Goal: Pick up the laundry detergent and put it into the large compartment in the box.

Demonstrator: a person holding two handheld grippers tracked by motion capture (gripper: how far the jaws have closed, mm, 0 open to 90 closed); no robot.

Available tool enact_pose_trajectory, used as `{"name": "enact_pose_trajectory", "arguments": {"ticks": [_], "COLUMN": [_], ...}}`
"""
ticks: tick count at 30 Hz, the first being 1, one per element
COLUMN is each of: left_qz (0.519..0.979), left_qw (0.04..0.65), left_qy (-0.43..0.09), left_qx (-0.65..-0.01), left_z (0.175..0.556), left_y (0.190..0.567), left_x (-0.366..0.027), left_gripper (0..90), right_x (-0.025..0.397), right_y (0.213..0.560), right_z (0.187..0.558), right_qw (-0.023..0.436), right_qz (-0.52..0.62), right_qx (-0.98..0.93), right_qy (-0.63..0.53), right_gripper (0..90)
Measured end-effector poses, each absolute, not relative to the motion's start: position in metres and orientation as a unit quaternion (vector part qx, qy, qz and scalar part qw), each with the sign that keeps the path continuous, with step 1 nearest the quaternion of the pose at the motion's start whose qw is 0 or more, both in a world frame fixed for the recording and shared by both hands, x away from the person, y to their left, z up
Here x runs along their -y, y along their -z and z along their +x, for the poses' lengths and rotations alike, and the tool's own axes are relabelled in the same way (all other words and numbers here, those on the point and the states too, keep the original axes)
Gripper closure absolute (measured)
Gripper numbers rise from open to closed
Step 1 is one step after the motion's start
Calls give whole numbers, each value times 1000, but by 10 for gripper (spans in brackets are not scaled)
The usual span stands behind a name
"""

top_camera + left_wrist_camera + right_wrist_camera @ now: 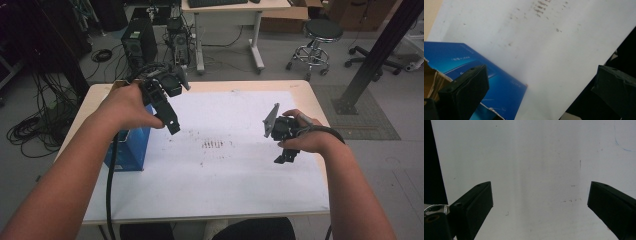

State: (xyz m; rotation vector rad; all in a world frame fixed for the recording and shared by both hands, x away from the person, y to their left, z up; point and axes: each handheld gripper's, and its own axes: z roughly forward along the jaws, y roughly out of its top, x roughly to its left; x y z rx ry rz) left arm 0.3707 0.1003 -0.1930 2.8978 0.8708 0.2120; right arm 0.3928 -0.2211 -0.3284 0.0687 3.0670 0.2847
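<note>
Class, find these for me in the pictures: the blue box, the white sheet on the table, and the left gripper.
blue box (499, 82), left gripper view, on its printed top face.
white sheet (240, 175), high view, on a bare part near the front.
left gripper (172, 125), high view, at its jaw tips.

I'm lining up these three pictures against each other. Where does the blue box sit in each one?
High view: the blue box stands at the table's left edge, under the left hand.
Left gripper view: lower left, partly behind the left black jaw.
Right gripper view: not in it.
Shared landmark: the white sheet, with its brown smudges, lies beside the box.
</note>
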Motion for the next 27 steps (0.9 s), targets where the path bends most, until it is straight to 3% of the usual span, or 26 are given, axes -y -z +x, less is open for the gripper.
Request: {"name": "enact_pose_trajectory", "arguments": {"ticks": [10, 27], "left_qz": [966, 968], "left_qw": [43, 39], "left_qy": [-61, -58], "left_qx": [-246, -240], "left_z": [362, 361], "left_y": [201, 208], "left_x": [-80, -78], "left_gripper": [2, 2], "right_x": [222, 223], "right_y": [331, 325], "right_z": [389, 393], "right_qw": [27, 32], "right_qz": [19, 28], "right_qx": [-996, -995], "right_qy": [-83, -88], "right_gripper": [61, 61]}}
